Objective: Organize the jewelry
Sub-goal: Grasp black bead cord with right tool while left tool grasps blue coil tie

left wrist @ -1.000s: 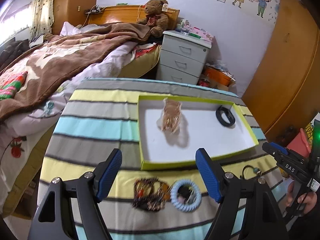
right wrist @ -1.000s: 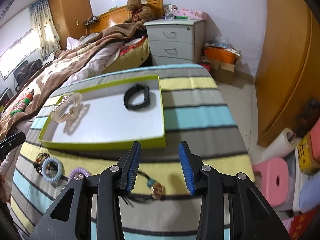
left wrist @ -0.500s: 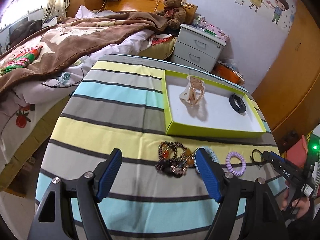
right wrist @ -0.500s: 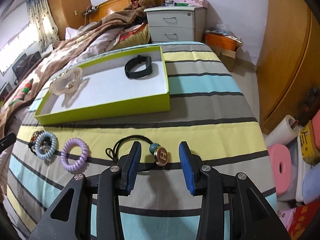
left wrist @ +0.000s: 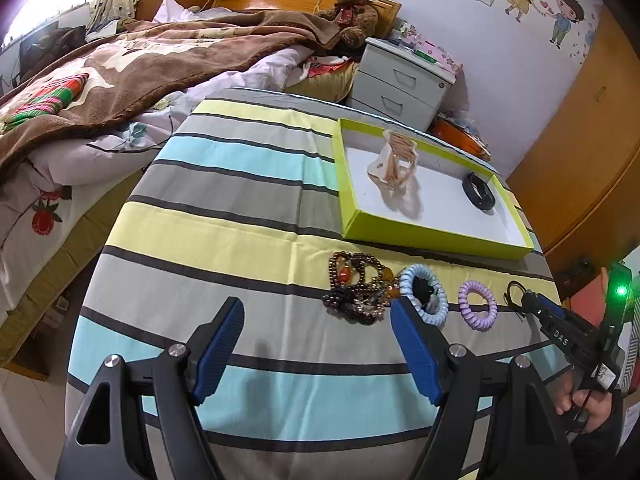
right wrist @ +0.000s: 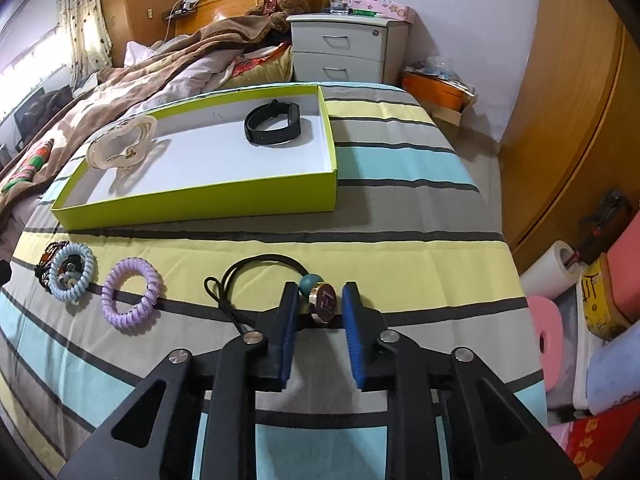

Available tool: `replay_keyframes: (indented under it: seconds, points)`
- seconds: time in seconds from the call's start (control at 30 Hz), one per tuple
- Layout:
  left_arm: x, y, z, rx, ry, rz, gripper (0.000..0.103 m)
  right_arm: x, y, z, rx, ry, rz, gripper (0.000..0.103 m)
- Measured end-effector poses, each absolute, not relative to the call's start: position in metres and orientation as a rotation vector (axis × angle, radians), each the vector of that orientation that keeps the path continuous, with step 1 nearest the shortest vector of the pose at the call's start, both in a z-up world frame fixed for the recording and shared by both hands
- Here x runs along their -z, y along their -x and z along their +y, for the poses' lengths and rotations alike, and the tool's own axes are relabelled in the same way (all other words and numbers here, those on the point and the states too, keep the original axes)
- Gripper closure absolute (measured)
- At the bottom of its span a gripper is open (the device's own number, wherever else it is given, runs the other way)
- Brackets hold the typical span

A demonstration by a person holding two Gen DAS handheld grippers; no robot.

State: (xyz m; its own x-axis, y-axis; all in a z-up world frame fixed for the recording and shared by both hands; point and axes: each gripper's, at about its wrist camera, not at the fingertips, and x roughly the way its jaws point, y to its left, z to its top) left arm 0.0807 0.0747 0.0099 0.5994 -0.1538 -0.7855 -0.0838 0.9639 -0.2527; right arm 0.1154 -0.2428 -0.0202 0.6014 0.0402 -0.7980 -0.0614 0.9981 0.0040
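A green-walled tray (right wrist: 200, 200) (left wrist: 432, 236) holds a clear hair claw (right wrist: 122, 148) (left wrist: 394, 160) and a black band (right wrist: 274, 124) (left wrist: 480, 192). On the striped cloth in front lie a dark bead bracelet (left wrist: 356, 284), a blue coil tie (left wrist: 426, 294) (right wrist: 72, 272), a purple coil tie (left wrist: 478, 310) (right wrist: 132, 298) and a black hair tie with a round charm (right wrist: 324, 304). My right gripper (right wrist: 320, 300) is open, low on the cloth, its jaws either side of the charm. My left gripper (left wrist: 318, 320) is open and empty, above the cloth near the beads.
A bed with a brown blanket (left wrist: 140, 64) lies left of the table. A grey nightstand (right wrist: 344, 52) and teddy bear (left wrist: 352, 4) stand behind. A wooden wardrobe (right wrist: 580, 100) and floor clutter with a pink stool (right wrist: 548, 336) are at the right.
My right gripper has pulled back from the tray and dropped down around the charm of the black hair tie. My left gripper has drawn back and left, away from the tray.
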Motion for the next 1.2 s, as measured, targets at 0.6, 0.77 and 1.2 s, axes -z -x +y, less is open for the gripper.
replay_keyframes:
  seconds: [0.6,0.77,1.2]
  points:
    - [-0.008,-0.096,0.023,0.137,0.207,0.945,0.031,0.007,-0.103,-0.259,-0.086,-0.071,0.863,0.086]
    - [-0.006,-0.107,0.013,0.145,0.170,0.946,0.039,0.005,-0.101,-0.257,-0.101,-0.076,0.855,0.086]
    - [0.001,-0.123,-0.004,0.220,0.129,0.972,0.070,0.007,-0.105,-0.255,-0.110,-0.083,0.861,0.086]
